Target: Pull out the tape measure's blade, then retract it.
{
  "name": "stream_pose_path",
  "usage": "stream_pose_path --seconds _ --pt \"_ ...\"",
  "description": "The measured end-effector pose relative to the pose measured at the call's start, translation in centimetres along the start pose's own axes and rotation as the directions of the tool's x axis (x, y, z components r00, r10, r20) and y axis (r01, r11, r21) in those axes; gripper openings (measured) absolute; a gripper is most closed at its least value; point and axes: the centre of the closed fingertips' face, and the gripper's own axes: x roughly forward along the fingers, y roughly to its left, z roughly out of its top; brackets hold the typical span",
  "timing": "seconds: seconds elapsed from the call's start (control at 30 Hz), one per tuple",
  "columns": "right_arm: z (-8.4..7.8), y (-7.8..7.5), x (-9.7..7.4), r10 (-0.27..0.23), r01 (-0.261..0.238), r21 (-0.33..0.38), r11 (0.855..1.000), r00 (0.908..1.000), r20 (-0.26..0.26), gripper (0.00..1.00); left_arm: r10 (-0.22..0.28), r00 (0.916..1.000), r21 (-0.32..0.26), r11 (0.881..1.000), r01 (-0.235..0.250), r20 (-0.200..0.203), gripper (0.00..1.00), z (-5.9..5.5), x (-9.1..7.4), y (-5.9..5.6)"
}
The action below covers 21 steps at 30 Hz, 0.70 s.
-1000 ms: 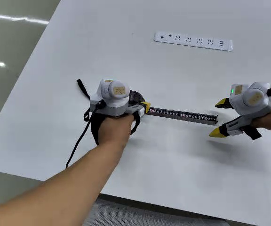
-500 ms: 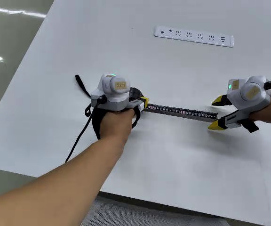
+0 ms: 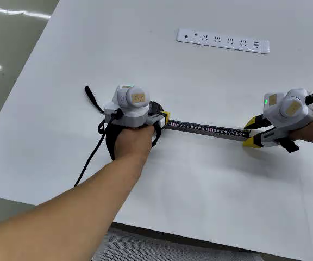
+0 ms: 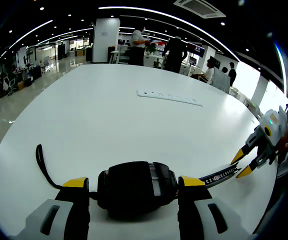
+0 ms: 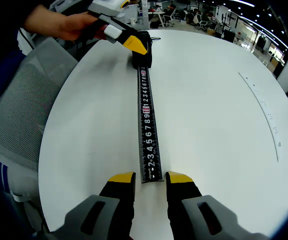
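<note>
Black case (image 4: 136,189) is sitting clamped in the left gripper (image 4: 134,181) while the right gripper (image 5: 150,176), jaws barely parted, is flanking the drawn-out blade tip (image 5: 151,170); retraction pending.

An open-plan office: ceiling light strips (image 4: 149,12), rows of desks (image 4: 6,80), people (image 4: 139,44) standing beyond the white table (image 4: 109,110).

Head view high, looking down; gripper views low, facing each other, sharing blade (image 3: 208,129).
</note>
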Motion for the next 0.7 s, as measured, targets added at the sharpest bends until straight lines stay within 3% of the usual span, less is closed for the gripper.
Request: stream_pose_path --seconds 0.7 --pt "-0.13 -0.23 0.02 0.014 -0.015 -0.044 0.999 0.9998 -0.017 0.13 -0.015 0.9999 0.012 1.0 0.015 -0.001 0.63 -0.03 0.03 -0.56"
